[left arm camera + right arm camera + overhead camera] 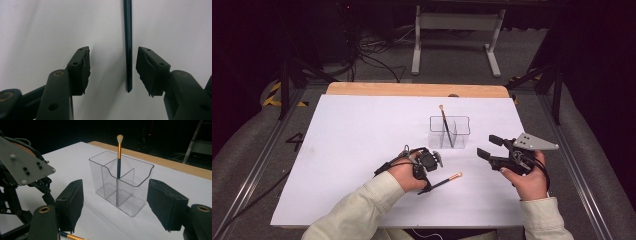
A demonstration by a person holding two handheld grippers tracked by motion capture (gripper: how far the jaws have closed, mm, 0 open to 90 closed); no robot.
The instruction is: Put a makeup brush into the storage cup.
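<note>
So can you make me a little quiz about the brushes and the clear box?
1. True or false: the left gripper already pinches the lying brush.
2. How many brushes stand in the box?
3. The box has A) one compartment, B) several compartments, C) a lid.

Key:
1. False. The handle lies between its open jaws, untouched.
2. One, the standing brush, tip up.
3. B.

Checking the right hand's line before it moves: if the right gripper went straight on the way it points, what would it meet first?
Probably the clear organizer: it stands directly ahead between the right gripper's open jaws, with one brush upright inside it.
</note>
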